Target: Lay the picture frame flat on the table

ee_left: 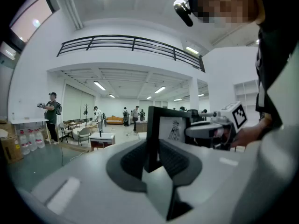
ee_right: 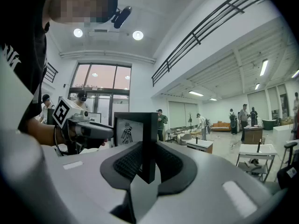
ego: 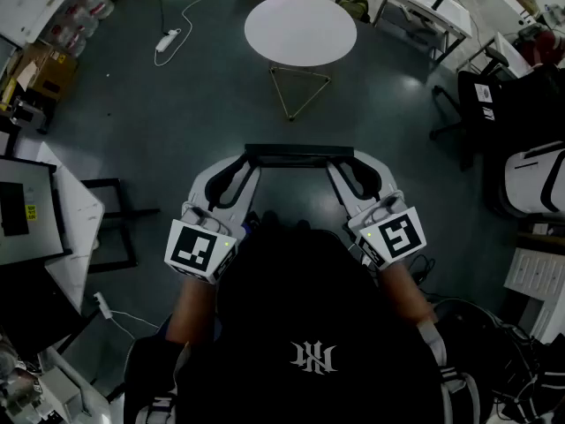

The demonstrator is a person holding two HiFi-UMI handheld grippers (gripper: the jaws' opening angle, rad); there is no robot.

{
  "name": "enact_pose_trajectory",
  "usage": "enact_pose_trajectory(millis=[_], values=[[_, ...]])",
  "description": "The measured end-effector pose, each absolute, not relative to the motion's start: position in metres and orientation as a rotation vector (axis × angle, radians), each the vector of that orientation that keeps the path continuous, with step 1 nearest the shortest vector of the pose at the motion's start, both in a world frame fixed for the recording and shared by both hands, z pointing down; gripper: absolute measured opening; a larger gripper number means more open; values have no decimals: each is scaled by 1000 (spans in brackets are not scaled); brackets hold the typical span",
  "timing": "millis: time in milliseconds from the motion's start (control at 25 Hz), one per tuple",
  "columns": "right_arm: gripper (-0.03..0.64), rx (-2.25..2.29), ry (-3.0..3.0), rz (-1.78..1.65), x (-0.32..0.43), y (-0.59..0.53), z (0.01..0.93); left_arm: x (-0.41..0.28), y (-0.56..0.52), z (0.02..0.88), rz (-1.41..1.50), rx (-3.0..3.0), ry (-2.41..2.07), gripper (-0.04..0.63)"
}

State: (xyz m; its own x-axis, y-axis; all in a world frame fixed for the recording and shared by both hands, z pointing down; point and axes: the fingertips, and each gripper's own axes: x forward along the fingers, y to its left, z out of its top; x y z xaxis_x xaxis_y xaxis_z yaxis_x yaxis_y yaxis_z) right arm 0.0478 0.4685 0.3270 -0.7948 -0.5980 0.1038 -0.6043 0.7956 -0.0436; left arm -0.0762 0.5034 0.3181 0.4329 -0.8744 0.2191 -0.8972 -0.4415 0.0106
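Floor (ego: pixel 177 122) dark and bare right under me, so nothing would catch the load if it falls. My left gripper (ego: pixel 251 161) is clamped on the left edge of the picture frame (ego: pixel 298 155), and my right gripper (ego: pixel 342 161) is clamped on its right edge. The frame is upright in the air between my hands, a thin black rail pinched in each pair of pads.

Round white table (ego: pixel 300 26) well ahead, on a thin wire base.

Risks, as I judge them:
- The grip is on narrow rails only. If my wrists roll unevenly while tipping it flat, one rail could twist out and the frame would drop.
- Letting my hands drift apart would do the same.
- Set near the rim, it may overhang.
- Power strip (ego: pixel 168 40) and its cord lie left of the table, a trip hazard.
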Motion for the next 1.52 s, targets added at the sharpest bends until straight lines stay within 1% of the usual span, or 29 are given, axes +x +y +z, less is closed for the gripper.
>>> enact_pose_trajectory(millis=[640,1520], values=[[83,997,-2886,122,59,477,341,-66,510,330,315,2542,-1559,77],[83,979,-2901,233,84,485,350,-41,518,331,361,2523,-1594,77]])
